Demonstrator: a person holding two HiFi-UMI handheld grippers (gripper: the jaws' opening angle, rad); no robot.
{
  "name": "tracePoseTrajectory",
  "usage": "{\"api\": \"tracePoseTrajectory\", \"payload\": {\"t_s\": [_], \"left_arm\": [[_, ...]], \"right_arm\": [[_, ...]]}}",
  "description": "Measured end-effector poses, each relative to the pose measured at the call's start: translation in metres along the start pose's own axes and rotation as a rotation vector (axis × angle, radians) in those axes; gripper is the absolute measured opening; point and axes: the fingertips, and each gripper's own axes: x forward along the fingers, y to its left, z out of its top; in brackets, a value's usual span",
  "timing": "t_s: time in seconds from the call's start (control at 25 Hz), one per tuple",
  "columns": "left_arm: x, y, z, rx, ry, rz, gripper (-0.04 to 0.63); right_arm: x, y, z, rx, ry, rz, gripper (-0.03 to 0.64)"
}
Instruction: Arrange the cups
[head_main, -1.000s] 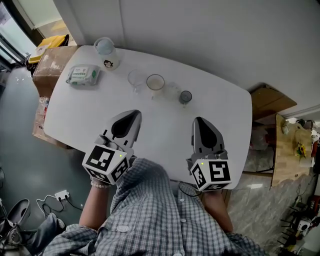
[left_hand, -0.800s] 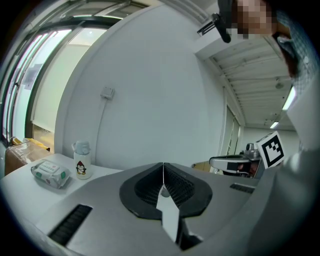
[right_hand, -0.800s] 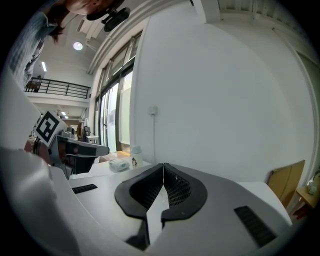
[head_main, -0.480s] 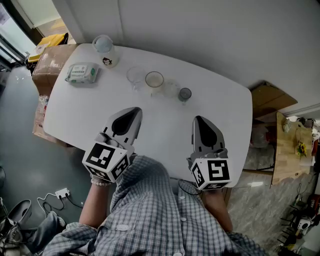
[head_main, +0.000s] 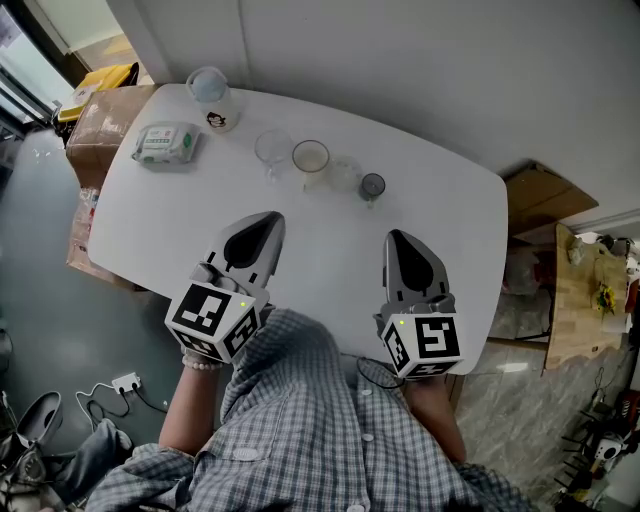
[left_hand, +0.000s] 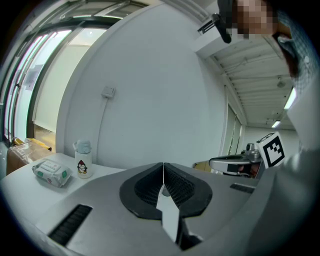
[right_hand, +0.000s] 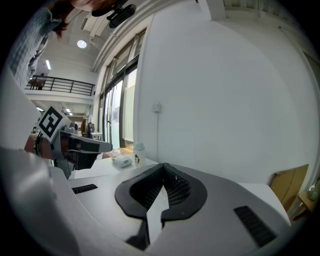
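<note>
Several cups stand in a row toward the far side of the white table (head_main: 330, 260): a clear glass (head_main: 272, 148), a cup with a tan inside (head_main: 311, 158), a faint clear cup (head_main: 344, 174) and a small dark cup (head_main: 372, 186). My left gripper (head_main: 268, 222) hovers over the table's near left part, its jaws pressed together and empty (left_hand: 163, 167). My right gripper (head_main: 398, 240) hovers at the near right, shut too, with nothing in it (right_hand: 163, 168). Both stay well short of the cups.
A bottle with a penguin print (head_main: 211, 100) and a pack of wipes (head_main: 165, 144) sit at the table's far left corner. Cardboard boxes (head_main: 100, 125) stand beyond the left edge. A wall runs behind the table. A wooden side table (head_main: 585, 300) is at the right.
</note>
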Motion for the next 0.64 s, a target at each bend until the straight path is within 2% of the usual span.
{"api": "tracePoseTrajectory", "payload": {"t_s": [0.64], "left_arm": [[0.0067, -0.0025, -0.0029, -0.003, 0.012, -0.012, 0.014]], "right_arm": [[0.0024, -0.0026, -0.0076, 0.008, 0.026, 0.006, 0.023]]}}
